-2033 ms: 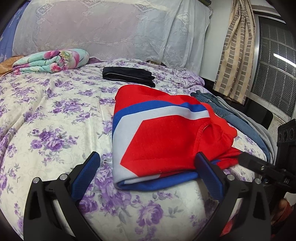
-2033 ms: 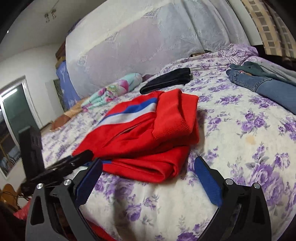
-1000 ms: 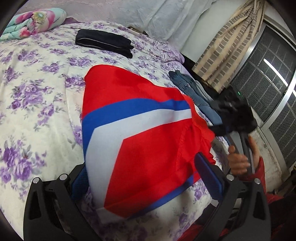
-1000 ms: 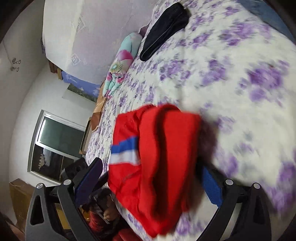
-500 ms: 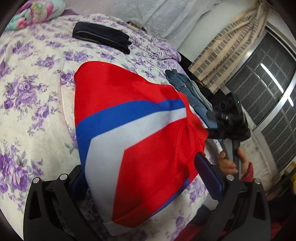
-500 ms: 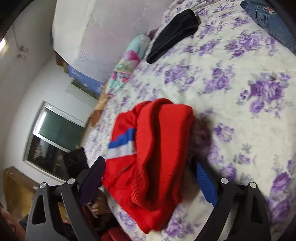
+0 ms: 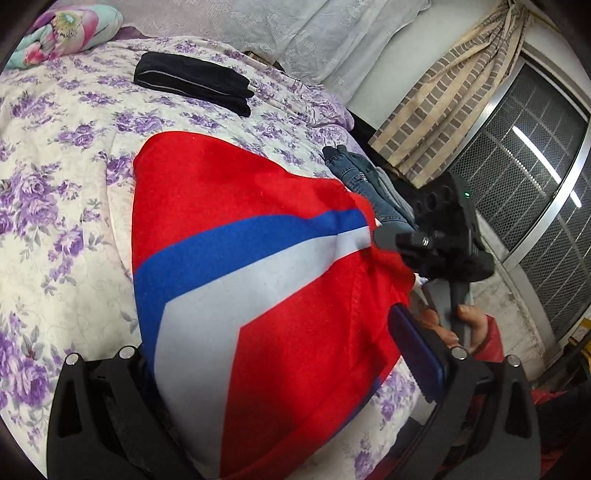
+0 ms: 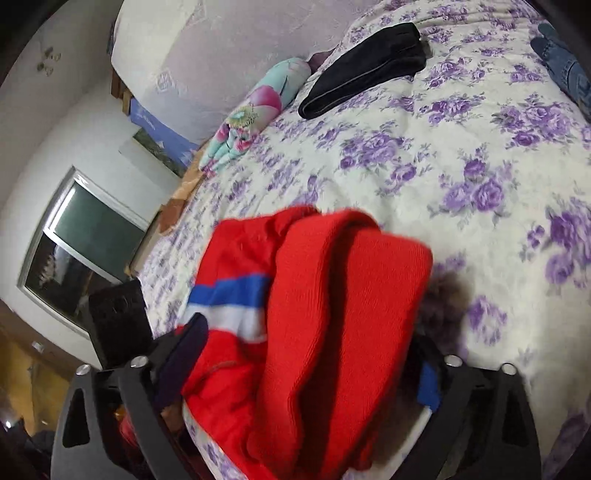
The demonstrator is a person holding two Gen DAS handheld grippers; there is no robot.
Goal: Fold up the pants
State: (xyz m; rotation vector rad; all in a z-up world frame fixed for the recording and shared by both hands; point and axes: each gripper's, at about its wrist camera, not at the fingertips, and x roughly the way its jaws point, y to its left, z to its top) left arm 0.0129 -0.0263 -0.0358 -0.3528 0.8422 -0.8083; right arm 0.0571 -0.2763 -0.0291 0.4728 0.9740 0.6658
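Note:
The red pants with a blue and white chevron stripe lie folded near the front edge of the floral bed. My left gripper is open, its fingers straddling the near end of the fold; the left finger is hidden under the cloth. My right gripper is open around the thick red end of the pants. In the left wrist view the right gripper touches the pants' right edge.
Folded black pants lie further back on the bed. Blue jeans lie at the right edge. A floral rolled quilt sits at the back left. Curtain and window grille stand to the right.
Both grippers have moved in from just short of the pants and now straddle opposite ends of the folded pile. The cameras tilted down over the cloth.

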